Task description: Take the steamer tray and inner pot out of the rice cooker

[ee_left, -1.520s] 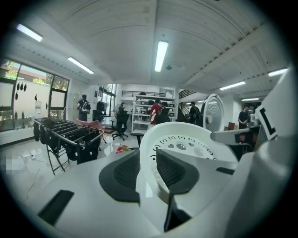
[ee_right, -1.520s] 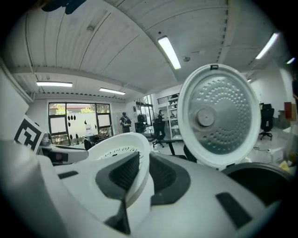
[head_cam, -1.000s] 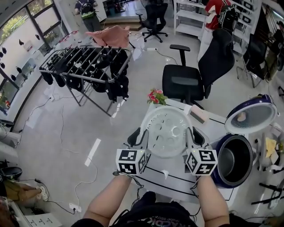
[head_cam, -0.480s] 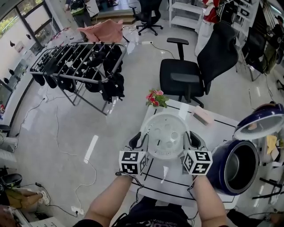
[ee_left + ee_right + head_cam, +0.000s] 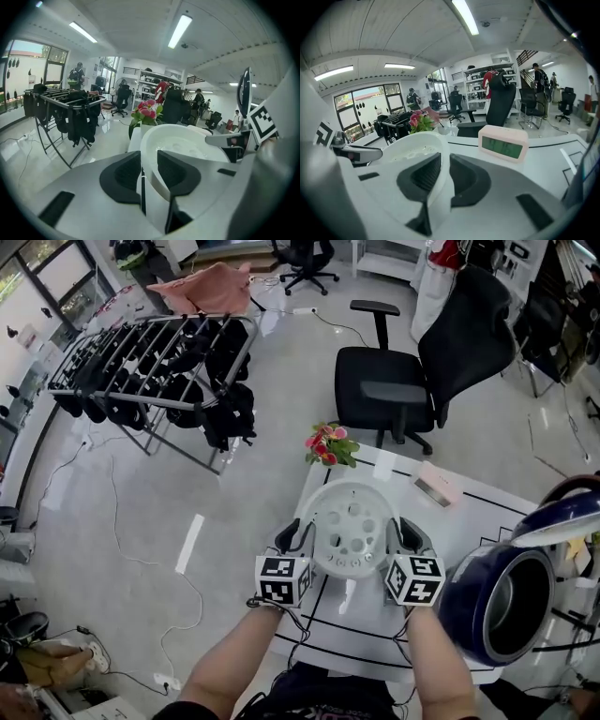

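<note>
White steamer tray point(image 5: 417, 146) rim tight between right gripper point(image 5: 444, 168) jaws; pink clock point(image 5: 502, 143) beyond.

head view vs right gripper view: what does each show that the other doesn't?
Head view only: the open rice cooker with the inner pot inside, and both forearms.
Right gripper view only: the right gripper seen close, its jaws shut on the tray rim; the clock display; the ceiling lights.
Both: tray, clock, flowers, drying rack, chair.
</note>
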Tool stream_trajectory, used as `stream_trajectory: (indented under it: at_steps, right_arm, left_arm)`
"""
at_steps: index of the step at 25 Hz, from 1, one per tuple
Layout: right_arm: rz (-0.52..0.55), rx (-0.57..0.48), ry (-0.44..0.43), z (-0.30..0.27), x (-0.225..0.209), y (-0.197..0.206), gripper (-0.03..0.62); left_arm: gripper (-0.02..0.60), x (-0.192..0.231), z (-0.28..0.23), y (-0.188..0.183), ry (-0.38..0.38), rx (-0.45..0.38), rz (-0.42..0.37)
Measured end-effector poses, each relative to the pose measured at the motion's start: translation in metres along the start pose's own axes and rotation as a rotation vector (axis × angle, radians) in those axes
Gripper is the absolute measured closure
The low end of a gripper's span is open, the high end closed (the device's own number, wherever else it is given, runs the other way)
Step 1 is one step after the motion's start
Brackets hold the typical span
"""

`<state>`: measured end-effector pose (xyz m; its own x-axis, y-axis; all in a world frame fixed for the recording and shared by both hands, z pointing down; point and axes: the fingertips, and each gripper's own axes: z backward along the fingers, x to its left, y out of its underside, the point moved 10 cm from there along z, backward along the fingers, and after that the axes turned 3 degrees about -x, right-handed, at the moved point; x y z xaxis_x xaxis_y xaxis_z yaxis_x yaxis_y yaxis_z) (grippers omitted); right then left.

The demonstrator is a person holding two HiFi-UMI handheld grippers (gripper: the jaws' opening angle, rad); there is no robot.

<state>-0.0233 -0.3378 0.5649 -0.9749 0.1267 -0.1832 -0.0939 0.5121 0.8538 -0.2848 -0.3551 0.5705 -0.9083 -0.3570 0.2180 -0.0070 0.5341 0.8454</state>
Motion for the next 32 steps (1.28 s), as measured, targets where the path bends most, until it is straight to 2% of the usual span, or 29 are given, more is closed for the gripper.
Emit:
stream_trajectory:
  at_steps: [12,22,25,27,32]
  right_arm:
    - [-0.027,0.083,0.019,-0.038,-0.012,0.026,0.533]
    - [-0.057,0.09,0.031,-0.04,-0.014,0.038,0.533]
    - [-0.038,0.103,0.035,-0.041,-0.013,0.037,0.531]
    - [0.003,0.107,0.045,-0.04,-0.01,0.035,0.53]
    - [0.055,0.047,0.058,-0.028,-0.006,0.022,0.499]
  left_arm:
    - [0.471,0.015,-0.036,0.021,0.02,0.064,0.013]
    - [0.471,0.016,-0.035,0.025,0.031,0.056,-0.001]
    - [0.462,0.015,-0.033,0.024,0.039,0.054,-0.027]
    - [0.417,0.012,-0.031,0.02,0.046,0.039,-0.053]
    - [0.402,-0.002,-0.018,0.003,0.072,-0.022,-0.11]
